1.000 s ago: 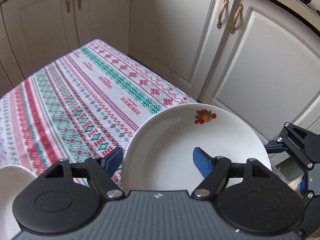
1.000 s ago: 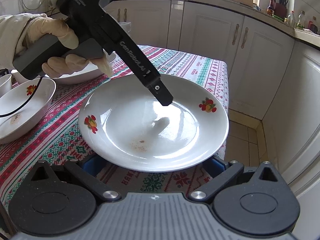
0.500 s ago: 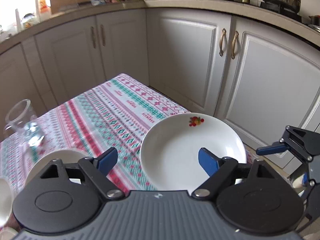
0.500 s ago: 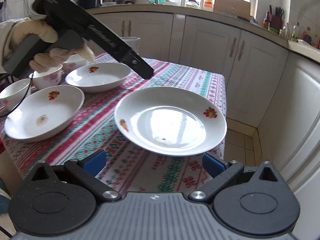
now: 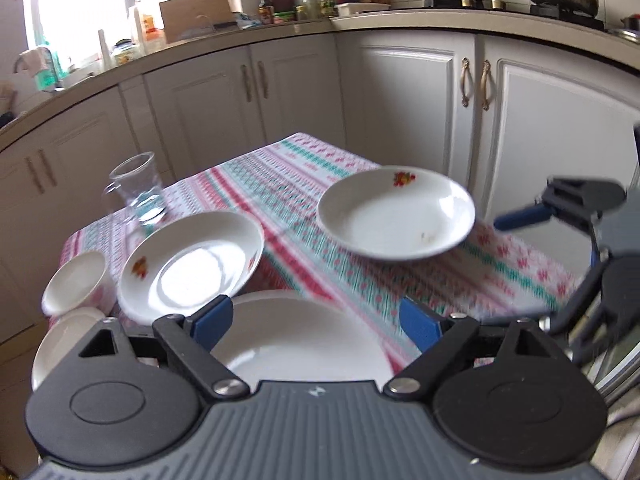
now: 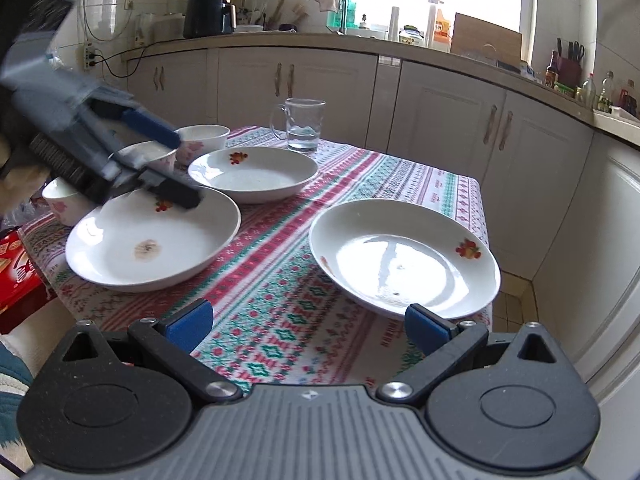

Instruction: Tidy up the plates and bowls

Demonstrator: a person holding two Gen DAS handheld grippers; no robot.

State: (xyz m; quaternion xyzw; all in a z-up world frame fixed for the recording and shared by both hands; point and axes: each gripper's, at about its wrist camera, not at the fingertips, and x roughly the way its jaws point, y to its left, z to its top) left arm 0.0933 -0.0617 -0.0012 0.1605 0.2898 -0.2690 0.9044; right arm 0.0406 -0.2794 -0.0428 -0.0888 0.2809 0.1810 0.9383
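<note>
The dishes are all glossy white ceramic with small red-and-yellow fruit prints, set on a surface [image 6: 460, 184] covered by a woven-look cloth in red, green and white bands. The nearest plate [image 6: 404, 258] is round and shallow, its rim catching window glare; it sits at the cloth's right corner, its edge reaching past the corner. The right tool [image 6: 308, 326], black plastic with blue rubbery pads, is spread wide and grips nothing; its right pad sits just beside that plate's near rim, while the left pad hangs over bare cloth.

Across the cloth lies a second plate [image 6: 154, 242] with a brownish smear in its well. The left tool [image 5: 316, 322] hovers over this one, its fingers likewise spread apart and empty; from its own camera the white disc fills the gap between the blue pads. Beyond it sits a deeper plate [image 6: 253, 174], then three small rounded bowls [image 6: 202, 138] with pink flower prints, grouped at the far left edge. A clear glass mug [image 6: 303, 124] with a little water stands behind the dishes.
</note>
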